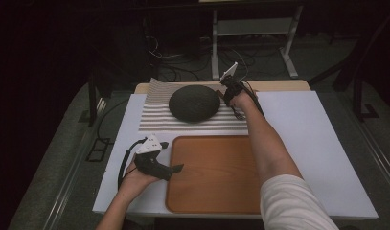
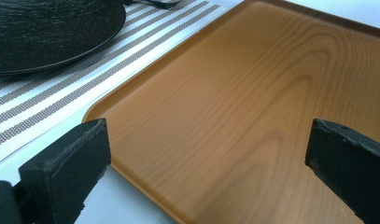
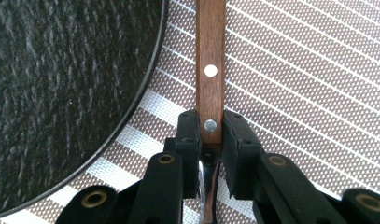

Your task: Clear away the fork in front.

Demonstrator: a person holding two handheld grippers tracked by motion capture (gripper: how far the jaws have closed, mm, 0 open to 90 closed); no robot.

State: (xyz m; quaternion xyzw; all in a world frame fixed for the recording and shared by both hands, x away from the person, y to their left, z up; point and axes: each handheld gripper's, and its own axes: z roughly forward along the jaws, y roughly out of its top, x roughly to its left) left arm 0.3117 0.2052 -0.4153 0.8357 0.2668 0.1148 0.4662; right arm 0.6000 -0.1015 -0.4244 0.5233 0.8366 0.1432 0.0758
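Item: piece of cutlery with a riveted brown wooden handle [image 3: 211, 56] and a shiny metal neck; its working end is hidden below the jaws, so the type cannot be told. Location: over the brown-and-white striped woven placemat [image 3: 290, 79], just beside the right edge of the round black textured plate [image 3: 61, 93], not touching its rim.

Right gripper [image 3: 211, 133]: jaws closed on the handle at its lower rivet, one pad flat on each side. In the high view the right gripper [image 1: 235, 91] sits at the far right edge of the plate [image 1: 194, 102], the forearm reaching across the table.

Left gripper [image 2: 206, 154]: jaws spread wide, nothing between them, above the near left corner of the rectangular orange-brown wooden tray [image 2: 253, 93]. In the high view the left gripper [image 1: 156, 163] hangs at the tray's [image 1: 216, 177] left edge.

Layout: placemat [image 1: 154, 110] at the far side of the white table top [image 1: 317, 143], its near edge just beside the tray's far edge. Tray surface bare. Wide bare white margin right of the tray and placemat; narrower strip at left.
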